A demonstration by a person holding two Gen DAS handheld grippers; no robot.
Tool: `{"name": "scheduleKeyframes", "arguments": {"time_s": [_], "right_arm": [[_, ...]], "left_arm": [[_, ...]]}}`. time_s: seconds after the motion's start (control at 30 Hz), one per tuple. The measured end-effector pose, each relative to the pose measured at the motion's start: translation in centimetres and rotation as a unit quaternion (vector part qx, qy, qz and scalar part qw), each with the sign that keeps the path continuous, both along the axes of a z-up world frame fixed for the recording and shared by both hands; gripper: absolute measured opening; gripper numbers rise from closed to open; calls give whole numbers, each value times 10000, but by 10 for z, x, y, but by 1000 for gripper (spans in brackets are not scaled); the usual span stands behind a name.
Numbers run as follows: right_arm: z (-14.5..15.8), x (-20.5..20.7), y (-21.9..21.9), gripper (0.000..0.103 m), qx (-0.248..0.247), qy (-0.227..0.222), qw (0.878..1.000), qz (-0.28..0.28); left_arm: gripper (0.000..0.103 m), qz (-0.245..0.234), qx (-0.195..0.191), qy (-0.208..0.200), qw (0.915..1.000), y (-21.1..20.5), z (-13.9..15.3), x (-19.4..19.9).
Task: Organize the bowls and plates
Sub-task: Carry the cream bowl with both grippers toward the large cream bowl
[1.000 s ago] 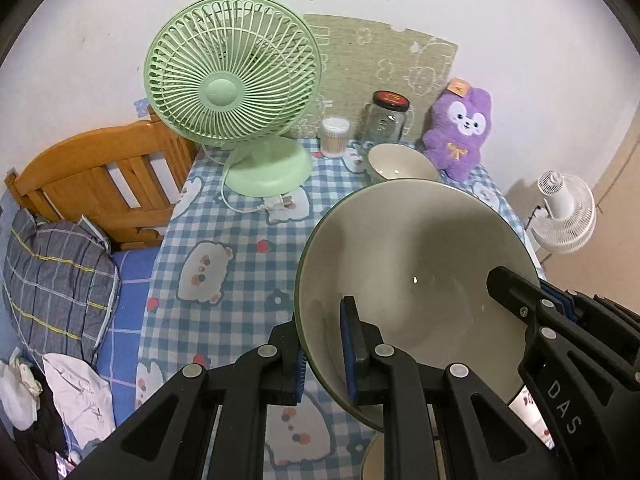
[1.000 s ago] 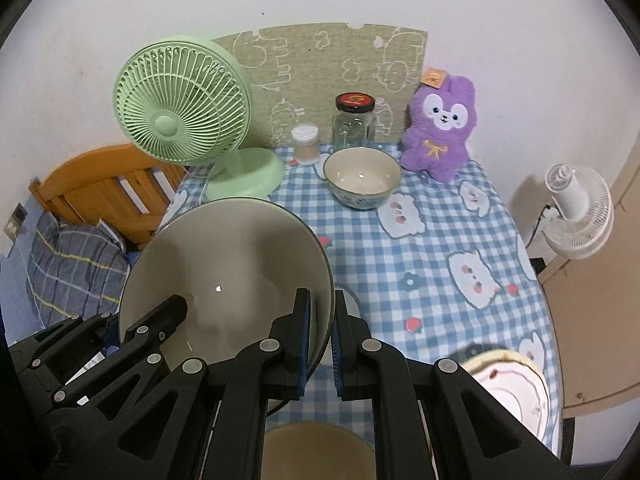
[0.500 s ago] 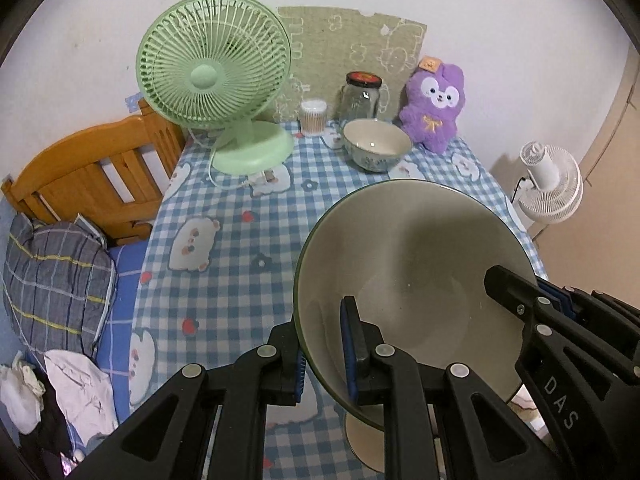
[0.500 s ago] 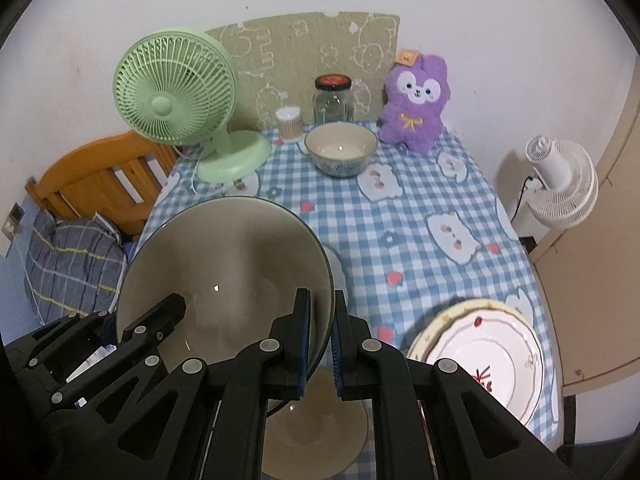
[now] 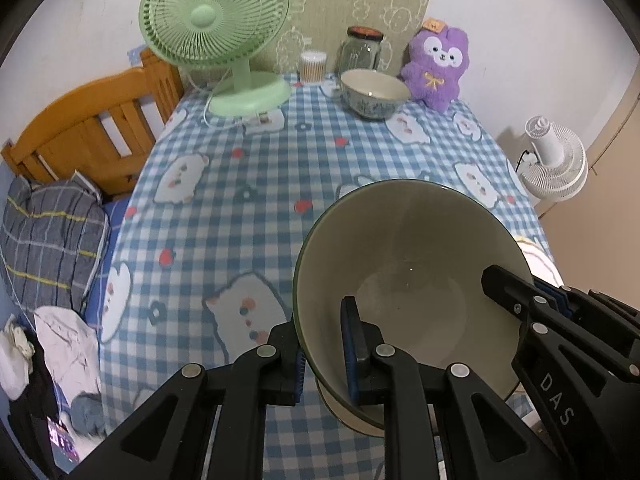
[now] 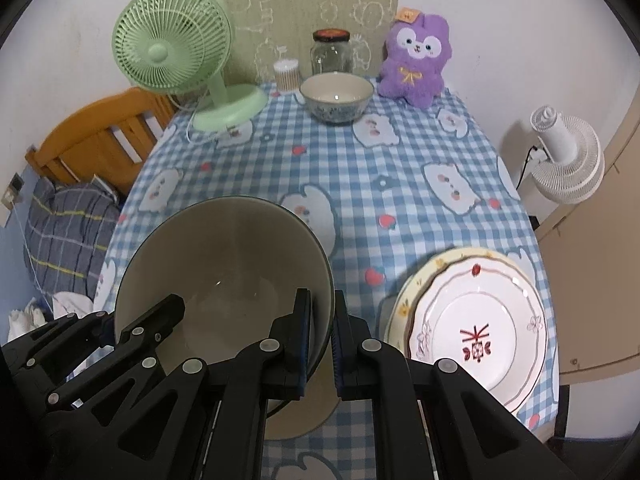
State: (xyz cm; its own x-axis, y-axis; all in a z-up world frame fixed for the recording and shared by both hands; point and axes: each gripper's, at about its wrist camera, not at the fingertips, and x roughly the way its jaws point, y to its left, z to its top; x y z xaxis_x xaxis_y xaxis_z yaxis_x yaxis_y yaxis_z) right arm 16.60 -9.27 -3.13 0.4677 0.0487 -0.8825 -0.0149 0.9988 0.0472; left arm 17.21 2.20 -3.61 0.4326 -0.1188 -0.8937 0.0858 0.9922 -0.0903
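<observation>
Large green-rimmed bowl (image 5: 408, 280) carried above the near end of the checked tablecloth (image 5: 240, 200), pinched at opposite sides of its rim: left gripper (image 5: 324, 360) clamped narrow on the rim nearest its camera, right gripper (image 6: 320, 336) clamped narrow on the far side, one pad inside the wall and one outside in each case. Bowl tilted, its mouth turned toward the cameras. Directly beneath it, a beige dish (image 6: 304, 412), only partly visible, so whether bowl or plate cannot be told. Just right of that, a stack of two plates (image 6: 476, 328), a white flowered one on a yellow-edged one. At the far end, a small patterned bowl (image 6: 337, 96) between a glass jar (image 6: 331, 53) and a purple plush toy (image 6: 416, 64), with a green desk fan (image 5: 218, 20) to the left.

Judged step: lowering the big bowl onto the beige dish for nesting.

Risks from here:
- Slip from the thin rim grip, caused by smooth glaze and the weight hanging below two small contact patches.
- Twist or drop, caused by one hand descending faster than the other.
- Chipped edge, caused by a tilted bowl meeting the dish rim-first instead of foot-first.
- Knock against the plate stack, caused by drift to the right during descent
</observation>
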Motion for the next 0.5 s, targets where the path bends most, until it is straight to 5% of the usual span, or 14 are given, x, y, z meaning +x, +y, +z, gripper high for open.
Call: {"name": "scheduleKeyframes", "arguments": {"time_s": [0.5], "right_arm": [[-37,-14,-8,12,-13,479,9988,55]], "left_arm": [[13,74,4,441,9990,-9,-35,-18]]}}
